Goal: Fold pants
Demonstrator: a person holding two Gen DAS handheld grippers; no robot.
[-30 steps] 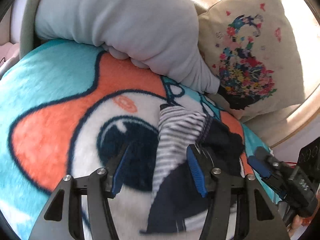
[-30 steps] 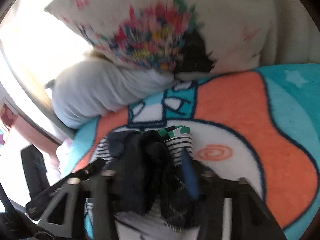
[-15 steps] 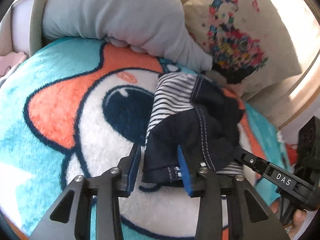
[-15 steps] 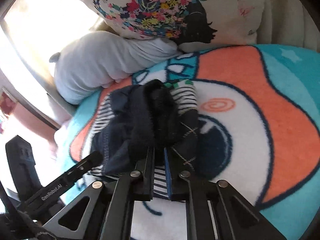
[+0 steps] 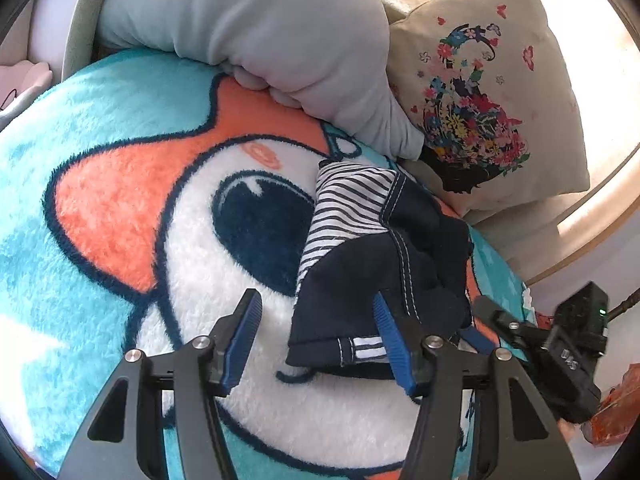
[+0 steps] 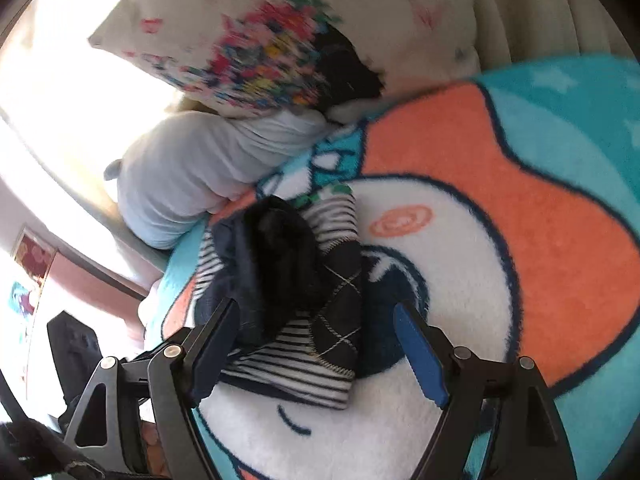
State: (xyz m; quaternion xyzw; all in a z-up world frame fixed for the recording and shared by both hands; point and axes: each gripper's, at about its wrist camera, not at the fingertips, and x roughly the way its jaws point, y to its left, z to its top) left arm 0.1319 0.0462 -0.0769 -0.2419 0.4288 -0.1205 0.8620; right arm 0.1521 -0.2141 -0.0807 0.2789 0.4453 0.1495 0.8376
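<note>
The pants point(image 5: 360, 264), dark navy with a striped lining, lie bunched on the fluffy cartoon blanket point(image 5: 120, 200). My left gripper point(image 5: 318, 340) is opening. The pants' near hem corner lies between its blue pads, close to the right pad point(image 5: 392, 344) and well clear of the left one. In the right wrist view the pants point(image 6: 288, 280) form a heap with a striped, diamond-stitched edge toward me. My right gripper point(image 6: 318, 350) is opening wide around that edge and its pads do not press on it. The right gripper point(image 5: 484, 316) also shows at the pants' right side in the left wrist view.
A grey pillow point(image 5: 260, 32) and a floral cushion point(image 5: 480, 100) lean at the far end of the blanket, just beyond the pants. A curved pale wooden rim point(image 5: 592, 232) bounds the bed on the right. White and orange blanket spreads left of the pants.
The pants went from hanging in the grippers to lying heaped on the blanket. The right gripper, shut on the striped edge half a second ago, has opened wide. The left jaws narrowed, then widened.
</note>
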